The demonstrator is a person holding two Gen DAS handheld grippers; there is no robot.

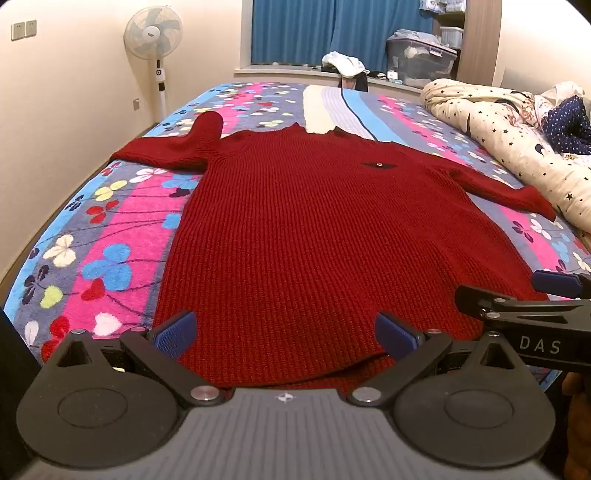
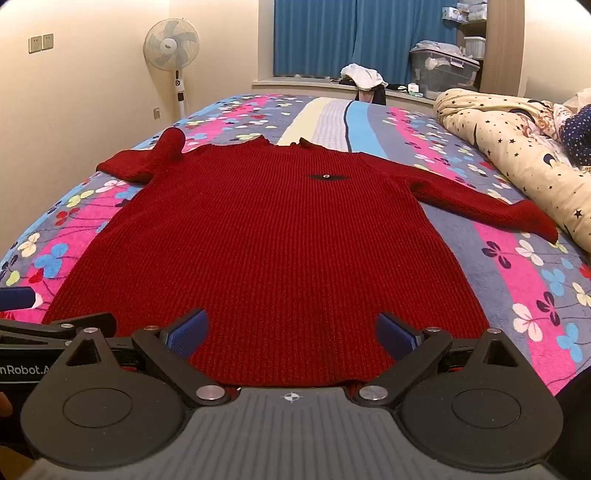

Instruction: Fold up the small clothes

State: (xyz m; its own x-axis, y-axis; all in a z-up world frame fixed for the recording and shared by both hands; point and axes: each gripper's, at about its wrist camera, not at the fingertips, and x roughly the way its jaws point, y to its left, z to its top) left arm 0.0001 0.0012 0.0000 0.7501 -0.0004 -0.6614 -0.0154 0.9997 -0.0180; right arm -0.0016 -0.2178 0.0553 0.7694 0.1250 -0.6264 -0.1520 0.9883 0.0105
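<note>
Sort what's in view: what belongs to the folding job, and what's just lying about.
For the job:
dark red ribbed knit sweater
flowered fleece bedspread

Lying about:
star-print cream quilt
white standing fan
clear plastic storage bin
white clothes heap

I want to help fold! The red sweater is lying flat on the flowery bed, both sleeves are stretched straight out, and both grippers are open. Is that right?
Almost. Only one sleeve of the red sweater lies stretched out; the other sleeve is bent back on itself, as the right wrist view shows. The rest holds: the sweater lies flat on the flowery bed, and the left gripper and right gripper are open.
</note>
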